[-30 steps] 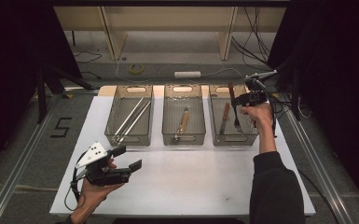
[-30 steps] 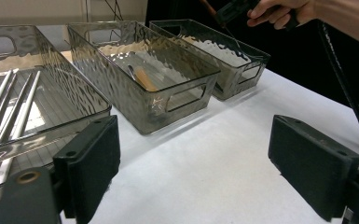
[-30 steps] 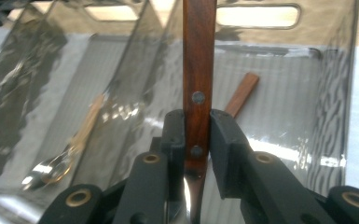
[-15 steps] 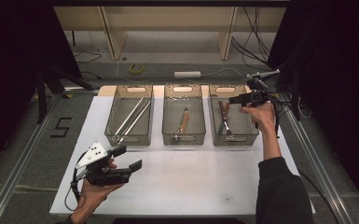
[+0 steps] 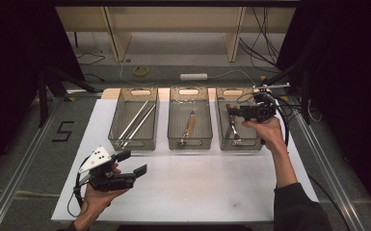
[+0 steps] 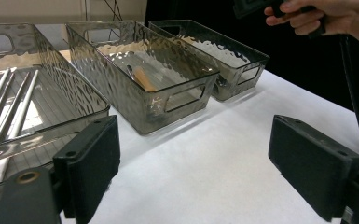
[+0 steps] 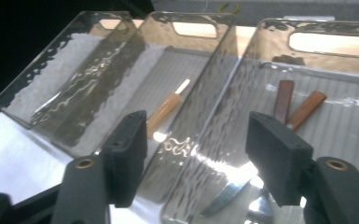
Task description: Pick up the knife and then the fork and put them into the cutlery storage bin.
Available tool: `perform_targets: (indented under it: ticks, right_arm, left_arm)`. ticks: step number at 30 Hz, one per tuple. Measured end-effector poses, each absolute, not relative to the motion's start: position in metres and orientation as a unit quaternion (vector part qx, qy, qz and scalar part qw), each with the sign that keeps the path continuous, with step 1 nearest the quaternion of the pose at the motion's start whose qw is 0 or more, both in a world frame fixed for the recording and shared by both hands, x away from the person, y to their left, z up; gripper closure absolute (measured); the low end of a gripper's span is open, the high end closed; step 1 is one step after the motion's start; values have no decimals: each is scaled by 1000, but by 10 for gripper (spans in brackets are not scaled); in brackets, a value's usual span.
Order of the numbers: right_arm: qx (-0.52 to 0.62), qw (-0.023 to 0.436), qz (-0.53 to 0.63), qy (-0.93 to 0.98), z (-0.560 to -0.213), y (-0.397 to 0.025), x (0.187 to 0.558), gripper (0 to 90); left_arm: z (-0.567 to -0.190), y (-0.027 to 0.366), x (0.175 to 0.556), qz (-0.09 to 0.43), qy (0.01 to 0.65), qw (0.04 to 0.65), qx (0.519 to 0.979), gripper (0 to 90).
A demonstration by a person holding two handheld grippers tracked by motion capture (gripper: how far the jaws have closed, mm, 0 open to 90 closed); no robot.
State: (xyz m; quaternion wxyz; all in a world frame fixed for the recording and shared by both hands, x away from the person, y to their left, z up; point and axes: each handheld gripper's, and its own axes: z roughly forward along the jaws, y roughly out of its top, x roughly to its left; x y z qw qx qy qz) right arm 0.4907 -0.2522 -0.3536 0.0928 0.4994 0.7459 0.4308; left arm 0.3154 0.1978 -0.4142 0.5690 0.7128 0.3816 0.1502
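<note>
Three clear bins stand in a row at the back of the white table [image 5: 197,192]. The left bin [image 5: 120,137] holds metal rods [image 5: 136,121]. In the middle bin [image 5: 172,130] lies one wooden-handled utensil [image 5: 189,126]. The right bin [image 5: 250,142] holds wooden-handled utensils [image 5: 232,126], whose two handles [image 7: 284,100] lie side by side. My right gripper [image 5: 232,112] hovers open over the right bin with nothing between its jaws [image 7: 198,135]. Low over the table's front left, my left gripper [image 5: 132,162] is open and empty [image 6: 191,149], pointing toward the bins.
A metal rail [image 5: 24,163] runs along the table's left side and another [image 5: 318,154] along its right. Cables [image 5: 284,120] trail from the right gripper. Behind the table are a power strip [image 5: 193,76] and a roll of tape [image 5: 140,70] on the floor.
My right gripper has shifted slightly left over the right bin, and a dark-handled utensil by its jaws a second ago now lies in the bin. The left gripper has stayed put.
</note>
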Motion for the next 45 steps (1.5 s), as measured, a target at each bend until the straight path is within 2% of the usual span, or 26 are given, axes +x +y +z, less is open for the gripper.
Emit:
perform_targets:
  ticks: [11, 26, 45]
  right_arm:
    - [468, 96, 472, 741, -367, -243, 454, 332]
    - [428, 97, 510, 740, -379, -236, 409, 303]
    - [381, 90, 546, 741, -398, -223, 372, 275]
  left_arm:
    - [-415, 197, 318, 147, 385, 569, 711, 159]
    - [-416, 201, 316, 140, 387, 571, 710, 156]
    - [-416, 202, 315, 136, 388, 571, 711, 155]
